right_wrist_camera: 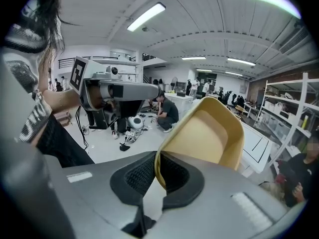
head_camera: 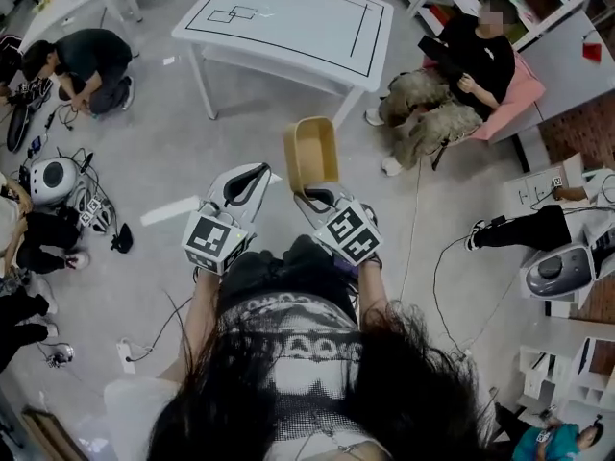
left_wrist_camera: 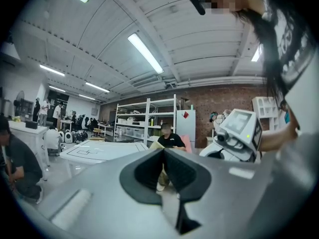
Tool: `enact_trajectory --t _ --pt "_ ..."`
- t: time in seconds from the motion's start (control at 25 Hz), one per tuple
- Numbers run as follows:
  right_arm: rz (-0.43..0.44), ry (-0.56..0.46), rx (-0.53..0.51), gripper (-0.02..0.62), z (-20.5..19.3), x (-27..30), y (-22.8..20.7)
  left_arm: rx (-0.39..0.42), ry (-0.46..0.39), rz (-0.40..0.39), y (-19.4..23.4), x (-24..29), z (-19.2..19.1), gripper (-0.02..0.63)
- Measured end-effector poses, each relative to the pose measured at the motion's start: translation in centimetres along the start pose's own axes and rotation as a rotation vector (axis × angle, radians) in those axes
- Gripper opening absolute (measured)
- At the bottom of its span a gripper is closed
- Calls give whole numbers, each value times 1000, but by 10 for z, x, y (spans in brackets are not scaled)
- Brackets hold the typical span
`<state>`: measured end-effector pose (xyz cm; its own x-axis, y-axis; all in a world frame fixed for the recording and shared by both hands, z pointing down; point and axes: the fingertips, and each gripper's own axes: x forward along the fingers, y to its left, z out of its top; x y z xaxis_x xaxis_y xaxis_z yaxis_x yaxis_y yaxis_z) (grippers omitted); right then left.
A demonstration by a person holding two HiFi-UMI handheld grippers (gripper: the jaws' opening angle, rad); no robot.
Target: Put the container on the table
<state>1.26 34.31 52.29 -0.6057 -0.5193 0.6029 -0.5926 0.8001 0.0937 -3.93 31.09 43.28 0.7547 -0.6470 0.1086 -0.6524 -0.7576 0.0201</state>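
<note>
Pads of our right claw (right_wrist_camera: 153, 178) pinch one wall of the tan container (right_wrist_camera: 209, 133), one pad inside and one outside. The tub stands up off the claw with its open side turned back toward us. We judge that a rim pinch like this lets us carry it one-handed and later lower it base-first. Our left claw (left_wrist_camera: 163, 156) is closed on nothing and rides just beside the right one, seemingly spare for this job. The container hangs in the air over the grey floor (head_camera: 173, 161), well short of its goal. Farther ahead stands the white table (head_camera: 288, 27), its top marked with black outlines, and we take that to be where the container belongs. A seated person (head_camera: 461, 75) to the table's right sits clear of our path.
</note>
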Motion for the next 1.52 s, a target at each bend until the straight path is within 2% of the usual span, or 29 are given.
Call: enact_trajectory --t 0.32,0.56,0.84,1.16,1.36,1.52 --pt "-4 19 12 23 0 9 -26 -21 9 -11 14 23 -3 0" --pt "9 26 28 23 4 45 -74 -37 39 5 61 61 -14 0" --pt "29 51 8 23 13 59 -191 -46 21 31 104 161 15 0" --pt "92 17 -64 23 44 92 -324 -28 -14 137 177 266 52 0" --pt "140 21 -105 23 47 117 -380 -29 -10 207 212 311 55 0" --pt "185 23 -119 23 44 137 -401 -32 10 240 224 329 49 0"
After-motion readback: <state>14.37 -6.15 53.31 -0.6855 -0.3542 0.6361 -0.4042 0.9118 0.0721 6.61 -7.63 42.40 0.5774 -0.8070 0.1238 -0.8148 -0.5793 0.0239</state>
